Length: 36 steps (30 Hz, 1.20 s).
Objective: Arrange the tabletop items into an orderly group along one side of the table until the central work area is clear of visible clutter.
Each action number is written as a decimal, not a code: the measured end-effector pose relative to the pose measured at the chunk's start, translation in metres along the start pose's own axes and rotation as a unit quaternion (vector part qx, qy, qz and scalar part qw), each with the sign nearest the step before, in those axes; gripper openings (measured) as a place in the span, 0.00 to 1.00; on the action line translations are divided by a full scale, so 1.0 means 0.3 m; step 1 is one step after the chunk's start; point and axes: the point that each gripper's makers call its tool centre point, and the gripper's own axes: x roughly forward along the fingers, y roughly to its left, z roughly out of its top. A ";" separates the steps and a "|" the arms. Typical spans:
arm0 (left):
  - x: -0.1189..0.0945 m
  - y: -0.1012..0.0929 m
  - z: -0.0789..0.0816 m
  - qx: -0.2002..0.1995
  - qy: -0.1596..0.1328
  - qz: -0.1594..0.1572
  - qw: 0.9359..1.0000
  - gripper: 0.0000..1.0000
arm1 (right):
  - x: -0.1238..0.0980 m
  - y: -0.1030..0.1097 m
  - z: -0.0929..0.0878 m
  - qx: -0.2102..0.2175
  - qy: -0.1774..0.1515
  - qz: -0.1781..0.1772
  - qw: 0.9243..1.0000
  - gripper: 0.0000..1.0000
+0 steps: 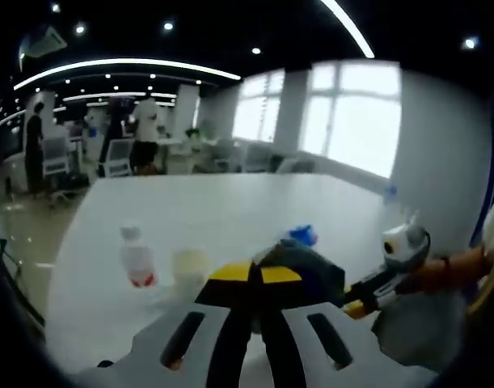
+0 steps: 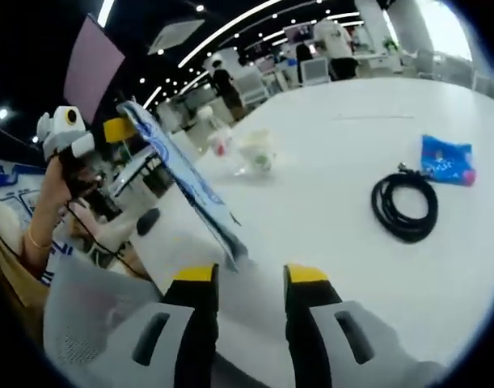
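Note:
My left gripper has its yellow-tipped jaws pressed together. In the right gripper view the left gripper holds a long flat blue-and-white packet up over the table's near edge, slanting down toward my right gripper. The right gripper stands open, with the packet's lower end just beyond its tips; it also reaches in as the right gripper. On the white table lie a coiled black cable, a small blue bag, a clear bottle with a red label and a pale cup.
The bottle and cup stand together toward the table's far left end. A small dark object lies at the near edge. Office chairs and standing people are beyond the table. A person's hand grips the left tool.

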 end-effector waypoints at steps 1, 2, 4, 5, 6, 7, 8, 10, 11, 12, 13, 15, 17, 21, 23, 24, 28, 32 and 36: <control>-0.002 -0.002 0.007 -0.007 -0.004 -0.001 1.000 0.00 | 0.003 0.002 -0.002 0.008 0.000 0.002 1.000 0.28; -0.002 -0.005 0.012 -0.009 -0.006 -0.003 1.000 0.00 | 0.005 0.006 -0.001 0.013 -0.002 0.005 1.000 0.27; -0.003 -0.008 0.020 -0.013 -0.009 -0.004 1.000 0.00 | 0.008 0.011 0.001 0.027 -0.007 0.010 1.000 0.25; -0.002 -0.010 0.022 -0.013 -0.009 -0.004 1.000 0.00 | 0.010 0.016 0.004 0.031 -0.010 0.015 0.999 0.25; -0.002 -0.013 0.024 -0.014 -0.010 -0.005 1.000 0.00 | 0.011 0.021 0.005 0.037 -0.012 0.019 0.999 0.22; 0.000 -0.017 0.024 -0.014 -0.008 -0.007 1.000 0.00 | 0.011 0.024 0.008 0.039 -0.014 0.021 0.999 0.20; 0.001 -0.019 0.022 -0.014 -0.007 -0.006 1.000 0.00 | 0.011 0.027 0.014 0.040 -0.018 0.025 0.999 0.18; 0.002 -0.020 0.019 -0.015 -0.005 -0.007 1.000 0.00 | 0.007 0.024 0.021 0.044 -0.024 0.024 0.998 0.14; 0.004 -0.022 0.015 -0.017 -0.003 -0.008 1.000 0.00 | 0.002 0.019 0.027 0.045 -0.029 0.023 0.998 0.12; 0.006 -0.023 0.009 -0.018 0.001 -0.009 1.000 0.00 | -0.002 0.012 0.032 0.047 -0.032 0.021 0.998 0.09; 0.007 -0.024 0.004 -0.018 0.003 -0.011 1.000 0.00 | -0.005 0.005 0.037 0.048 -0.037 0.016 0.998 0.05; 0.011 -0.023 -0.006 -0.019 0.007 -0.013 1.000 0.00 | -0.013 -0.013 0.045 0.047 -0.042 0.003 0.998 0.02; 0.012 -0.017 -0.015 -0.020 0.011 -0.010 1.000 0.00 | -0.024 -0.025 0.056 0.054 -0.049 0.000 0.997 0.01; 0.016 -0.002 -0.033 -0.023 0.020 -0.006 1.000 0.00 | -0.040 -0.045 0.070 0.059 -0.056 -0.006 0.997 0.01; 0.016 0.000 -0.041 -0.025 0.025 -0.006 0.999 0.00 | -0.046 -0.048 0.072 0.054 -0.057 -0.005 0.997 0.01; 0.016 -0.001 -0.044 -0.026 0.028 -0.008 0.999 0.00 | -0.052 -0.052 0.074 0.046 -0.058 -0.006 0.997 0.01; 0.026 0.005 -0.063 -0.030 0.036 -0.008 0.999 0.00 | -0.069 -0.069 0.090 0.031 -0.066 -0.018 0.997 0.01; 0.039 0.011 -0.093 -0.028 0.053 -0.005 0.998 0.00 | -0.093 -0.096 0.113 0.033 -0.077 -0.029 0.996 0.01; 0.055 0.004 -0.114 -0.025 0.067 -0.010 0.997 0.00 | -0.115 -0.121 0.126 0.032 -0.087 -0.044 0.995 0.01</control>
